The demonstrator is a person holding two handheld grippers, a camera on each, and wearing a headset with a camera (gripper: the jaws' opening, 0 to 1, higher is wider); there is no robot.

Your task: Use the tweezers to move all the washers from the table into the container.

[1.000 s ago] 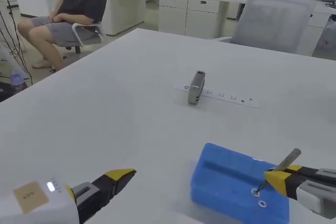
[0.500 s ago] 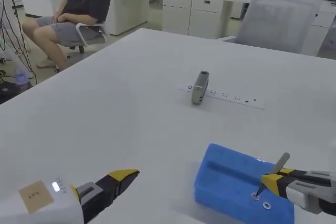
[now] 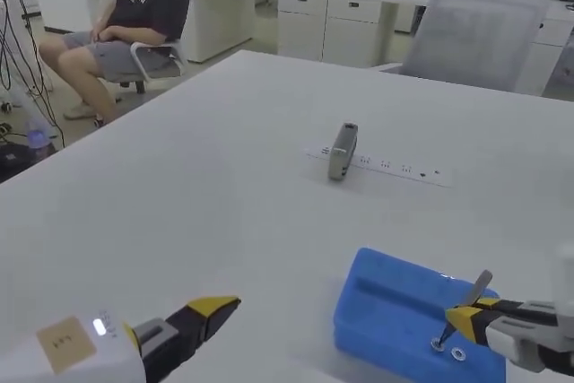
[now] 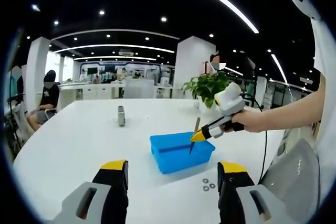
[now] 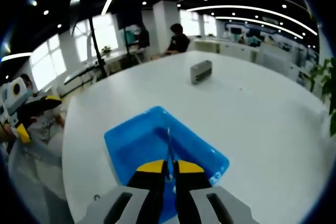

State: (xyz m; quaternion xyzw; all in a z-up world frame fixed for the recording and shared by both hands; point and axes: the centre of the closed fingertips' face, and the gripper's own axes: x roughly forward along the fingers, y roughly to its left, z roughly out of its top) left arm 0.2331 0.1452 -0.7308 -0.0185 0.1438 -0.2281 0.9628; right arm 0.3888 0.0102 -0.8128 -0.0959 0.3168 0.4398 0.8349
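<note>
Tweezers: Clamped between the closed jaws of the right gripper [image 3: 462, 322], the tweezers [image 3: 479, 287] slant down into the blue container [image 3: 359, 316], handle end up and tips low near its floor.
Tips: They meet one washer [image 3: 437, 343], and a second washer [image 3: 458, 354] lies just beside it in the container. Whether the first is pinched or already let go is too small to tell.
Washers on table: In the left gripper view, three washers [image 4: 208, 184] lie in a tight cluster on the white table [image 3: 224, 186], near the container and outside its wall.
Bearing: Judged from that view, the cluster sits off the side of the container that faces the left gripper [image 4: 173, 166]. The tweezers would likely have to rise clear of the rim and cross toward that side to reach it.
Long axis: In the right gripper view the tweezers run straight ahead of the jaws, pointing into the middle of the container and away from the table cluster.
Left gripper: Its jaws are wide apart and empty above the table, with the cluster framed between them.
Nearer arm: The left gripper is closer to the cluster, but the right gripper has the tool.
</note>
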